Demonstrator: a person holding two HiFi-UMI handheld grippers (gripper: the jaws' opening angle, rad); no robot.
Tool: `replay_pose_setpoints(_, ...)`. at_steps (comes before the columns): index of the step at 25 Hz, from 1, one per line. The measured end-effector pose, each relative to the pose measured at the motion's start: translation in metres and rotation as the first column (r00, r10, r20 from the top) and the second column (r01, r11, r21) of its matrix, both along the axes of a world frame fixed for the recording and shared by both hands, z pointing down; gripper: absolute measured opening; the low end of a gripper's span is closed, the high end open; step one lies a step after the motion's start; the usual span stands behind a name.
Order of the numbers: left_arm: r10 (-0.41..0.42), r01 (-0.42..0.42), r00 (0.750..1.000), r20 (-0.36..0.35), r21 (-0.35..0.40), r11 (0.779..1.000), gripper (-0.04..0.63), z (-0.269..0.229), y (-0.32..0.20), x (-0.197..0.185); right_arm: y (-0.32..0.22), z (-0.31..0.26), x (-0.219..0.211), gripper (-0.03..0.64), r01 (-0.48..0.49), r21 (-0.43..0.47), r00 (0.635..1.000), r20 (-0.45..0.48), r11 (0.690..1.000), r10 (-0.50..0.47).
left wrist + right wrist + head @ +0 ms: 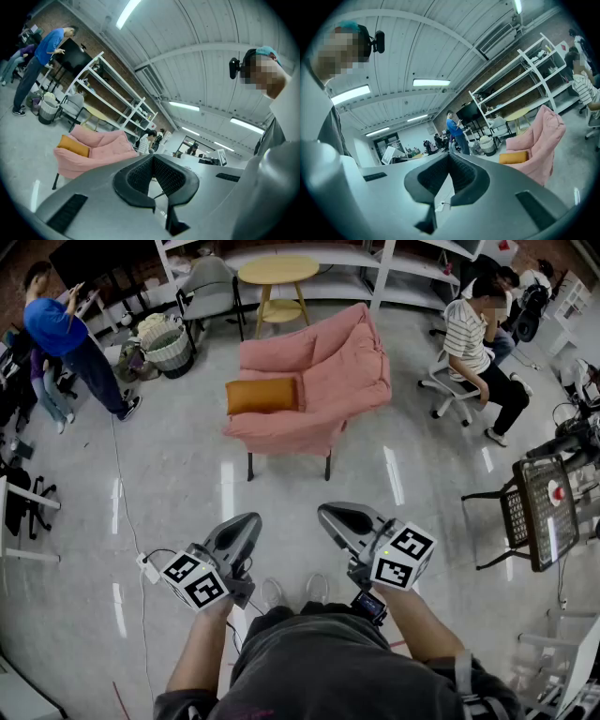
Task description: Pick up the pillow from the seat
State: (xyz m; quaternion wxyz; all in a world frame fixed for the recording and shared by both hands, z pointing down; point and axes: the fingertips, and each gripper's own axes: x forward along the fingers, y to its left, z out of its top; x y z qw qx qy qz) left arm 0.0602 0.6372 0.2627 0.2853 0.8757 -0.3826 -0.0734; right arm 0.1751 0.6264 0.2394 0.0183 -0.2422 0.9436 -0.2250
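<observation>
An orange pillow (pixel 262 395) lies on the seat of a pink armchair (pixel 319 381) a few steps ahead of me. The same pillow (pixel 74 146) shows at the left of the left gripper view, and the pillow (pixel 513 157) sits right of centre in the right gripper view. My left gripper (pixel 246 524) is held low in front of my body, shut and empty. My right gripper (pixel 334 517) is beside it, also shut with nothing between its jaws. Both are far short of the chair.
A round yellow table (pixel 278 272) and white shelving (pixel 394 268) stand behind the armchair. One person stands at the far left (pixel 66 338); another sits at the right (pixel 478 352). A woven basket (pixel 167 343) and a black chair (pixel 539 512) flank the polished floor.
</observation>
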Motion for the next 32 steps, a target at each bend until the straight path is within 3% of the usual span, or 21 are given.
replay_pose_setpoints(16, -0.026, 0.026, 1.000, 0.008, -0.017, 1.000, 0.009, 0.015, 0.003, 0.014, -0.005, 0.015, 0.019, 0.014, 0.035, -0.044, 0.999, 0.007, 0.998, -0.035)
replay_pose_setpoints(26, -0.070, 0.071, 0.997, 0.027, -0.023, 0.997, 0.009, 0.024, -0.005, -0.002, -0.019, 0.023, 0.026, 0.015, 0.032, -0.069, 0.999, -0.007, 0.997, -0.032)
replay_pose_setpoints(32, -0.072, 0.072, 0.997, 0.000, -0.037, 0.997, 0.009, 0.028, -0.028, -0.020, -0.038, 0.026, 0.013, 0.015, 0.017, -0.082, 0.999, -0.031, 0.996, -0.019)
